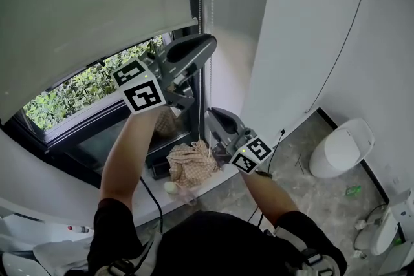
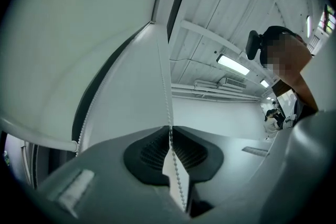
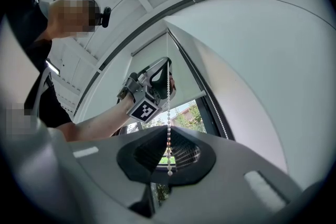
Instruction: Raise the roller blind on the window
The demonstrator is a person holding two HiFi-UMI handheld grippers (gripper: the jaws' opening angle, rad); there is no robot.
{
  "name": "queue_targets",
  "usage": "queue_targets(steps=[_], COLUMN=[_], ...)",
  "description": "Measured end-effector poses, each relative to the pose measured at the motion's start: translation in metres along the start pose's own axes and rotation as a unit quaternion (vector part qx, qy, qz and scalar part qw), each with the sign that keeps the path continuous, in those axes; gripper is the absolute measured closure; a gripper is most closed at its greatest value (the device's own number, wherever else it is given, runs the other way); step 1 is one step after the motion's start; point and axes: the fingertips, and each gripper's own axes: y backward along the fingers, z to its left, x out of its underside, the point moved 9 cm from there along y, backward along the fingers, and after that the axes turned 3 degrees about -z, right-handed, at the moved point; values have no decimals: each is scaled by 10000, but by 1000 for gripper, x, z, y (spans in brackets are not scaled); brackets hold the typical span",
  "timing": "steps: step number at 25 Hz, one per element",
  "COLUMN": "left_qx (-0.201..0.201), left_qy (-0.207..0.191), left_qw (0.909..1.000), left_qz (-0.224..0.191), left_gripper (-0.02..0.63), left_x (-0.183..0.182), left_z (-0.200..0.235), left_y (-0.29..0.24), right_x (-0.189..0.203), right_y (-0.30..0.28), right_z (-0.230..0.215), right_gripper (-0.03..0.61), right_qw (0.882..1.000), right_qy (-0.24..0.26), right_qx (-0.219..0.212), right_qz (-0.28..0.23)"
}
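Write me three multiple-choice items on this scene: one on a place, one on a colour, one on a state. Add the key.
1. Which gripper grips the bead chain higher up?
A. the left gripper
B. the right gripper
C. both level

2. The plants seen under the roller blind are:
A. brown
B. green
C. yellow

3. The roller blind is:
A. fully raised
B. partly lowered
C. down to the sill

Key:
1 A: in the head view the left gripper sits above the right gripper, and both are shut on the bead chain.
2 B: the leaves are green.
3 B: the plants show beneath its lower edge.
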Motion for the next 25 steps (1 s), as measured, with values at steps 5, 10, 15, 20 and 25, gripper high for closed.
queue_targets(steps=[5,10,15,20,25], left_qx=[-46,-51,-140,-602,-664], left_qy=[209,-250,-304,630,569], left_qw=[9997,9993,9993,9958,9957], left_qz=[-130,-265,146,274,310], left_gripper=[598,600,600,600,600], left_x=[4,13,87,185,184], left_z=[4,-2,-16,-28,-30], left_y=[3,9,48,115,115], right_x=[1,11,83,160,143], right_y=[1,6,46,108,97], right_z=[-2,-3,-3,-3,-2], right_gripper=[561,562,561,561,534], right_qw=[10000,9999,9928,9645,9682], right_qy=[-33,-47,-314,-823,-502], right_qx=[41,75,328,714,435], right_qz=[-2,113,1107,2406,2414])
